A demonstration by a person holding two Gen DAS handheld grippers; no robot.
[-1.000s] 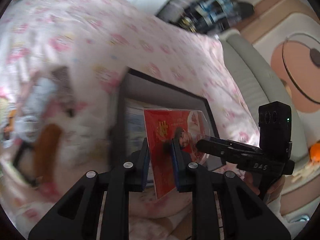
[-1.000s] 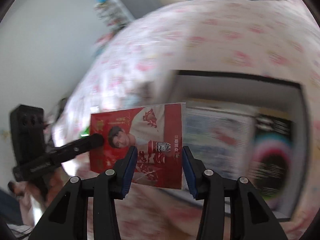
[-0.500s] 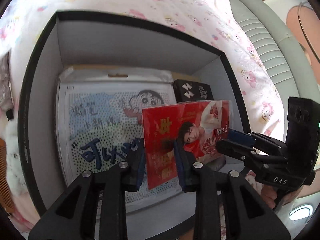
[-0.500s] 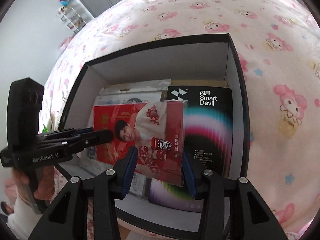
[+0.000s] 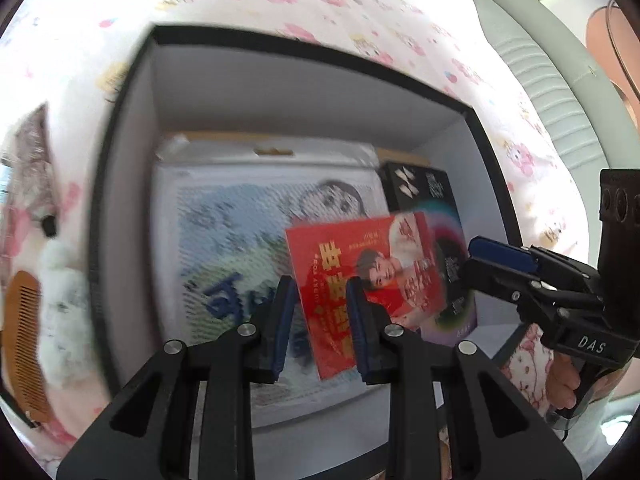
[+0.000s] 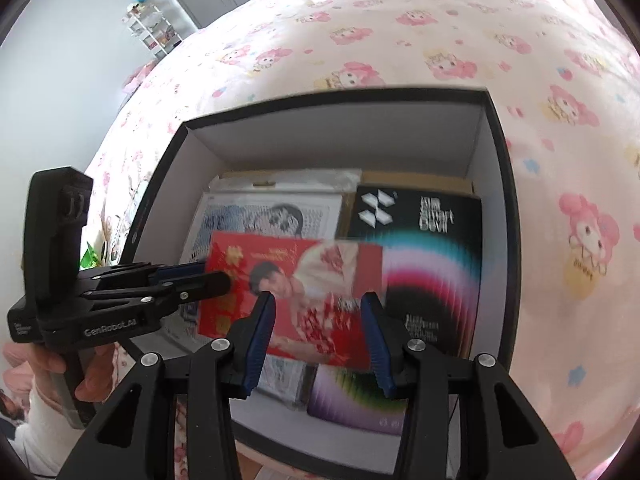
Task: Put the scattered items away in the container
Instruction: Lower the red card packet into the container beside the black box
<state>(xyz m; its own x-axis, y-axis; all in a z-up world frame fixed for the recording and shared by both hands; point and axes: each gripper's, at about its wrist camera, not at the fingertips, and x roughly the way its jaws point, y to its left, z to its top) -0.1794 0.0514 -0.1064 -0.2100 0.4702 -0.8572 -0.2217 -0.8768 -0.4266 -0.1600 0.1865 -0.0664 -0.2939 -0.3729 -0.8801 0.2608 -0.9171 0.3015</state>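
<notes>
Left wrist view: left gripper (image 5: 322,304) fingers parted round red card (image 5: 360,272) (box (image 5: 132,160) below).

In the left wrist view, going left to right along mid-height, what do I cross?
Wooden comb → white fluffy item → box's left wall → blue-and-white cartoon pack → red card → right gripper
</notes>
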